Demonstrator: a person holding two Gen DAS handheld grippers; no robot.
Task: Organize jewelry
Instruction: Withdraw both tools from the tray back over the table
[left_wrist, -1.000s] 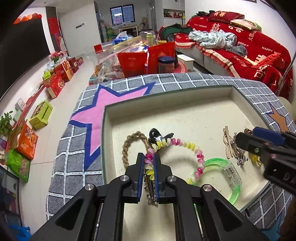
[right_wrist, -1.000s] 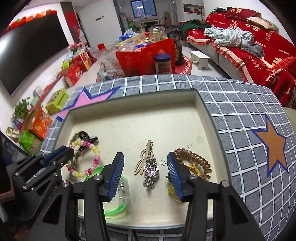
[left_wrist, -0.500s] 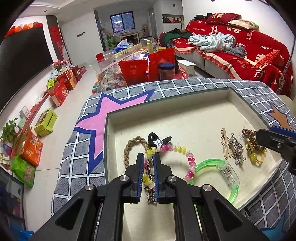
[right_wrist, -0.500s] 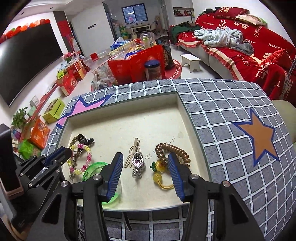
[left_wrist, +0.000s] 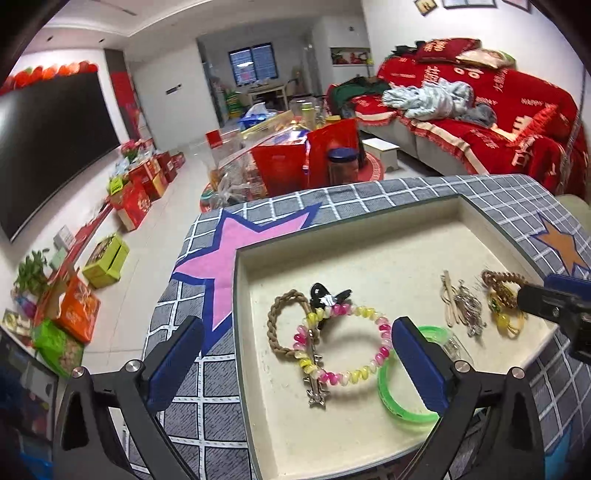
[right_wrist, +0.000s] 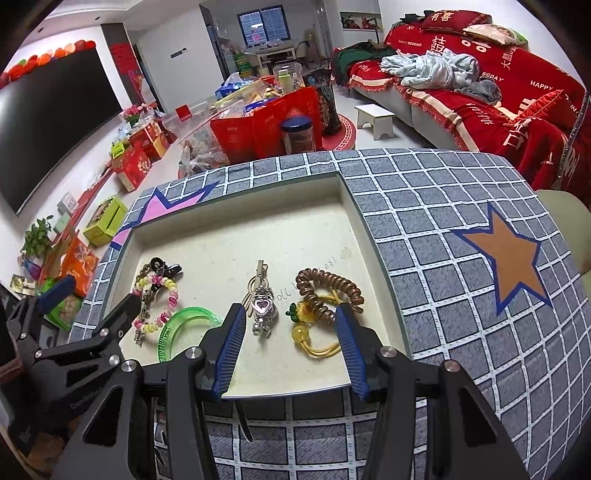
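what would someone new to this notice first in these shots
The pink-and-yellow coil bracelet lies in the cream tray, over a silver hair clip, with a green bangle to its right. The left tool hangs open above them. Behind, a red sofa fills the right of the room.

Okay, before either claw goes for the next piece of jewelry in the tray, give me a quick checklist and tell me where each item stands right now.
1. Left claw open and empty: ok, its fingers stand wide apart.
2. Right claw open and empty: ok.
3. Pink and yellow coil bracelet resting free in the tray: ok.
4. Coil bracelet clear of its neighbours: not ok, a silver hair clip lies across it and the braided cord loop overlaps it.
5. Green bangle unobstructed: not ok, the left claw's finger covers part of it.
6. Silver charm between the right claw's fingers: ok, seen from the right wrist.
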